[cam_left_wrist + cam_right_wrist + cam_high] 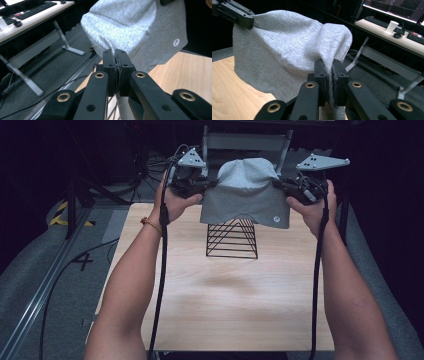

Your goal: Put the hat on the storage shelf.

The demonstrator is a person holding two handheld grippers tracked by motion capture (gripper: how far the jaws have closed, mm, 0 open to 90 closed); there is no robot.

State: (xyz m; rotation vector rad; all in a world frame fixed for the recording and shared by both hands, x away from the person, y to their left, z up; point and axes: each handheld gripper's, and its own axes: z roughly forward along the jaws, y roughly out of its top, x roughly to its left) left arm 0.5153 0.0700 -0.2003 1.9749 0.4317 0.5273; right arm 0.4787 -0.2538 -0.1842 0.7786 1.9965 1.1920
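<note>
Left gripper (116,58): jaws clenched on a pinch of the grey cloth (246,195); the fabric edge is squeezed flat between the two black pads (109,65), seen closely in the left gripper view.
Right gripper (329,67): jaws likewise clamped on the cloth's opposite edge; a fold of fabric runs down between the pads (340,75) and hangs below them.
Cloth, position: stretched between the two pairs of jaws and held in the air above the far part of the table (220,310); its lower hem hangs free, just over the top of the wire rack (232,240).
Cloth, appearance: heathered light-grey knit, soft and matte; bulges upward in two rounded humps between the grips; sags into a curved hem; one small round white badge (276,219) near the lower corner on the right gripper's side.
Wire rack: black, open, built of thin horizontal bars tapering upward; stands on the table directly under the cloth; its upper part is hidden by the hem, so whether cloth and rack touch cannot be told.
Table: pale wood grain, bare around the rack.
Hands: left hand (176,202) and right hand (312,209) each grip one gripper, level with each other, on either side of the cloth.
</note>
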